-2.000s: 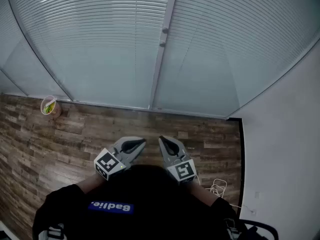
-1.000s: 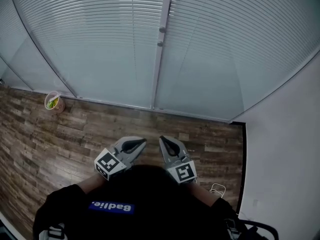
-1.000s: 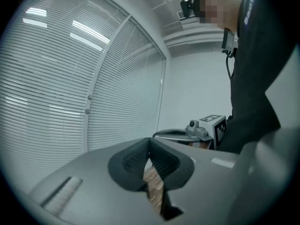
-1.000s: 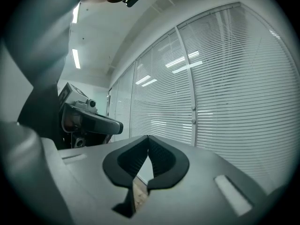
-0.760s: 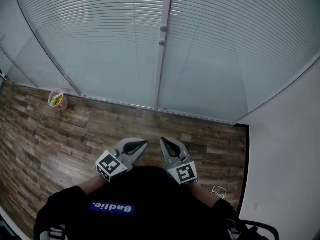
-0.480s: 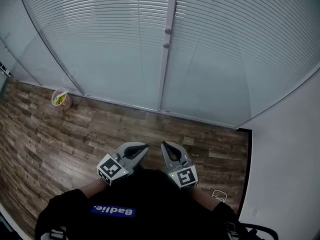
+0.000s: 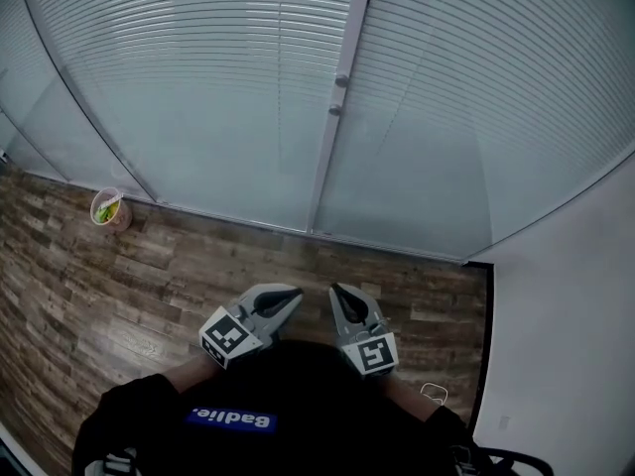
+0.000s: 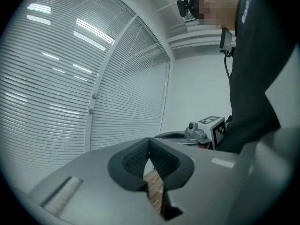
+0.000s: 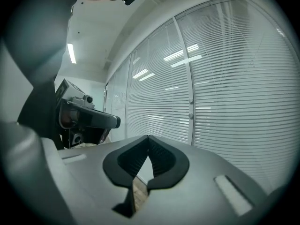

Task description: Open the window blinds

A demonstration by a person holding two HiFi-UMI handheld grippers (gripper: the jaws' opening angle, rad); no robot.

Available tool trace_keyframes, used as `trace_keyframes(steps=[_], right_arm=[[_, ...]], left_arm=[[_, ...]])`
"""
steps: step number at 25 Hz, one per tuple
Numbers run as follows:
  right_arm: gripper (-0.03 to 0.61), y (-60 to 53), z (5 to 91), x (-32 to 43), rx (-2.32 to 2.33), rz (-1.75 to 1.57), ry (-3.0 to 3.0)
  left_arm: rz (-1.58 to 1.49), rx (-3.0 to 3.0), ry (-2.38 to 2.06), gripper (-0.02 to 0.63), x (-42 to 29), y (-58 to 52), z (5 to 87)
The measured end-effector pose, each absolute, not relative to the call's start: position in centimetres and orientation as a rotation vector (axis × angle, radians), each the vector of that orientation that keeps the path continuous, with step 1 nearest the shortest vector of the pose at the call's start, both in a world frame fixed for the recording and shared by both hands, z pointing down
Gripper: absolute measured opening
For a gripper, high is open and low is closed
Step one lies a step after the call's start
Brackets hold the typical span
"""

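Note:
Closed white slatted blinds point(image 7: 198, 77) hang behind glass panels across the top of the head view. A pale frame post point(image 7: 327, 157) divides them and carries two small round knobs point(image 7: 340, 81). My left gripper point(image 7: 291, 292) and right gripper point(image 7: 337, 290) are held side by side, low over the wooden floor and well short of the glass. Both are shut with nothing between the jaws. The left gripper view shows my left gripper point(image 8: 149, 146) facing the blinds point(image 8: 47, 102) and knobs point(image 8: 94, 96). In the right gripper view my right gripper point(image 9: 148, 143) faces the blinds point(image 9: 225, 93) too.
A small cup point(image 7: 107, 209) with something green in it stands on the wooden floor point(image 7: 119, 286) by the glass at the left. A white wall point(image 7: 566, 345) runs down the right side. A thin white cable point(image 7: 434, 395) lies near its base.
The head view has shifted, so the frame post and knobs now sit further right. Both grippers have drifted a little right and lower in the picture, still shut and side by side.

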State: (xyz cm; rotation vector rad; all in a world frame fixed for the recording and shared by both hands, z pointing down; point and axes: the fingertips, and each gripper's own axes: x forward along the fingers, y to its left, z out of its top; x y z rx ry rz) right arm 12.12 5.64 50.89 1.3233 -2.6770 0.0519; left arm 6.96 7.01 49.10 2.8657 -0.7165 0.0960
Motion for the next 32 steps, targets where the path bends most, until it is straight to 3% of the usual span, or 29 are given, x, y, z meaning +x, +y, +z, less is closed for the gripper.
trace_keyframes(steps=[16,32], right_arm=[[0.004,-8.0,49.4,5.7,1.465,-0.007,-2.584],[0.023,-14.9,47.2,7.5,1.562,-0.112,-2.506]], left_arm=[[0.021,2.900,-0.662,0.000,-0.7,-7.1,47.8],[0.018,2.910,-0.621,0.000,-1.2,-10.8,47.5]])
